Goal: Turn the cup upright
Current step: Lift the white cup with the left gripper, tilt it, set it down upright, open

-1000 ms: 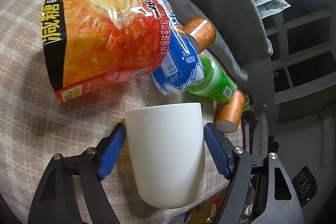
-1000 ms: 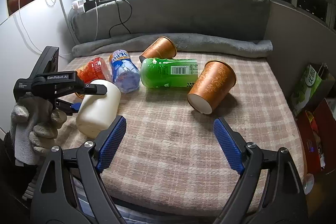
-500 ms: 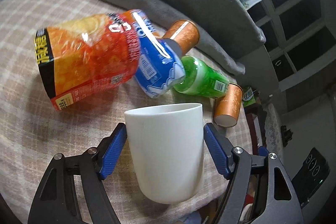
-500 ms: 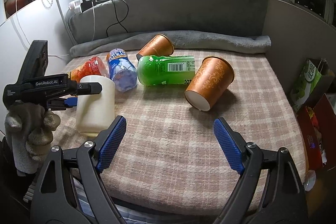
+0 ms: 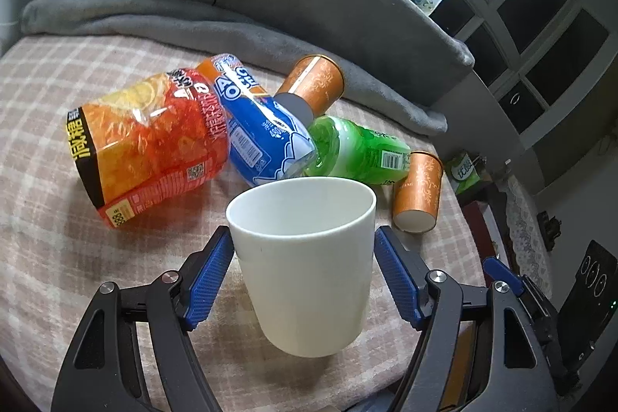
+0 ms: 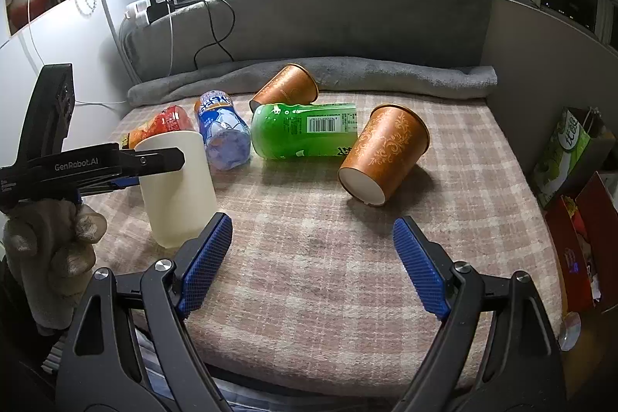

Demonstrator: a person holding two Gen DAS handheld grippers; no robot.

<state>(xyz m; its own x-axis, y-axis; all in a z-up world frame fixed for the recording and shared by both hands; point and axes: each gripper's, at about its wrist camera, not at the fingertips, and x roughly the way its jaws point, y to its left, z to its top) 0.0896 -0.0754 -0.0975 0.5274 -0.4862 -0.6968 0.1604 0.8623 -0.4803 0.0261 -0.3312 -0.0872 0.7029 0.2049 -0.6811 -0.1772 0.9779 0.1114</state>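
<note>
A plain white cup (image 5: 309,257) stands nearly upright, mouth up, on the checked cloth (image 5: 46,226). My left gripper (image 5: 303,250) is shut on the cup, with a blue pad on each side of its upper wall. In the right wrist view the cup (image 6: 175,188) is at the left, held by the left gripper (image 6: 154,161) and a gloved hand; its base looks close to the cloth. My right gripper (image 6: 313,257) is open and empty over the front of the cloth, apart from the cup.
Lying behind the cup: an orange snack bag (image 5: 146,149), a blue bottle (image 5: 262,138), a green bottle (image 6: 305,130) and two orange paper cups (image 6: 382,153), (image 6: 287,89). A grey rolled blanket (image 6: 347,74) and sofa back lie beyond. Boxes (image 6: 571,149) stand off the right edge.
The left gripper has turned the white cup from lying tilted on its side to nearly upright with its mouth up. The right gripper has stayed in place.
</note>
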